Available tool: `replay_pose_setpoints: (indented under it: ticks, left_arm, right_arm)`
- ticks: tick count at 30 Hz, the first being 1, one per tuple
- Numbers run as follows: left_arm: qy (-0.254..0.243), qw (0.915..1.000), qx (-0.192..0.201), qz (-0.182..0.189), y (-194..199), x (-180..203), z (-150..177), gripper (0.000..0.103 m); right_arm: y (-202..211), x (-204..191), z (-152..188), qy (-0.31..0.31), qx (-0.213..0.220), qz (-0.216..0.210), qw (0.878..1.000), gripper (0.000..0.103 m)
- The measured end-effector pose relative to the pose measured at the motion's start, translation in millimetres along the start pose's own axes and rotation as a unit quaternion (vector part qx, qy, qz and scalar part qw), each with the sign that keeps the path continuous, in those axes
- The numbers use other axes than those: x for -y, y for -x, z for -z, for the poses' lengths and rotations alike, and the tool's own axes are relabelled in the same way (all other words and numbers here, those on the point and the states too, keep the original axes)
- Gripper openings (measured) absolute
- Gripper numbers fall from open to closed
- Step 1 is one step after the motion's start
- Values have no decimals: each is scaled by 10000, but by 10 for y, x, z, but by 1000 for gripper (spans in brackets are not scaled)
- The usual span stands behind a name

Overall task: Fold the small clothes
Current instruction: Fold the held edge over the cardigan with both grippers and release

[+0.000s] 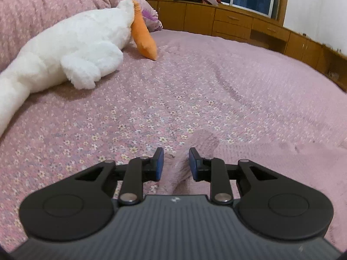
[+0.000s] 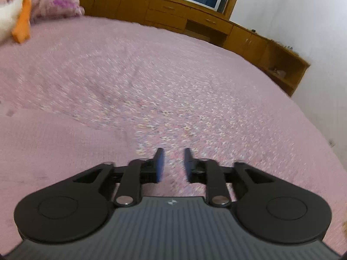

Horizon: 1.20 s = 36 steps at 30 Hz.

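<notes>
A plain pink knitted garment (image 1: 271,158) lies flat on the flowered pink bedspread (image 1: 173,91), low and right in the left wrist view. A ribbed sleeve or cuff of it (image 1: 203,140) runs down between the fingers of my left gripper (image 1: 176,155). That gripper's jaws stand apart, with the blue pads clear of the cloth. In the blurred right wrist view the same garment (image 2: 54,147) fills the lower left. My right gripper (image 2: 173,156) hovers just past the garment's right edge, jaws apart, with only bedspread (image 2: 195,99) showing between them.
A big white plush goose (image 1: 76,49) with an orange beak lies at the bed's far left, also seen as the goose (image 2: 13,15). A bunched pink quilt (image 1: 43,6) sits behind it. Low wooden cabinets (image 1: 238,23) line the far side of the bed under a window.
</notes>
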State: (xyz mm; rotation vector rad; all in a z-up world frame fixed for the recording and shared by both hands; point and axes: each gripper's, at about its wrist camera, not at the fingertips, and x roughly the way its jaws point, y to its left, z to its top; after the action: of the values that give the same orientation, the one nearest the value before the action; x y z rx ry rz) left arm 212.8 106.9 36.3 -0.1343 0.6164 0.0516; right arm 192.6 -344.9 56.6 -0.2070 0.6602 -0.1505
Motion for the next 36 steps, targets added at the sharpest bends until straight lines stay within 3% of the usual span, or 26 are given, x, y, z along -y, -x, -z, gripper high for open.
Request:
replay_pose_setpoints:
  ticks: [1,4,7,11,15,18,21,22,26,30,33,36]
  left_arm:
    - [38,10000,-9,30,9,-3,-5,27]
    - [43,10000,-14,25,28,-17,-3,28]
    - [31,9996,-102,-273,-29,-44,10,28]
    - [341,9980,-264,-464,-101,-184,7,28]
    - [525,9962,-406,-555,-131,-277,6,27]
    - [682,9962,-411,-344,-91,-319,-23,27]
    - [757,9961,-455,4,-37,-338,-48,28]
    - [719,9962,-493,66,-9,-341,-39,30]
    - [650,9966,-502,3,239,-359,43,56]
    - [748,9964,-397,-1,511,-349,34,59]
    - [909,9947,-471,132,678,-335,58,60]
    - [759,9952,-584,199,858,-252,155,60]
  right_arm:
    - [79,9,19,-117,55,-113,9999,50]
    - [287,-26,95,-389,289,-489,9976,62]
    - [323,-113,160,-479,248,-741,9958,73]
    - [138,-265,276,-327,-56,-758,9966,76]
    - [-83,-261,428,-830,-190,-591,9946,97]
    - [-183,-102,457,-1517,-399,-784,9845,99]
    - [-184,-42,399,-1538,-453,-837,9835,100]
    - [-158,-30,381,-1529,-442,-807,9840,100]
    - [35,124,361,-1740,-203,-878,9806,100]
    - [225,383,462,-2428,-318,-1343,9602,101]
    - [311,555,586,-3072,-513,-1626,9363,101]
    - [352,704,768,-3625,-736,-1954,9083,101]
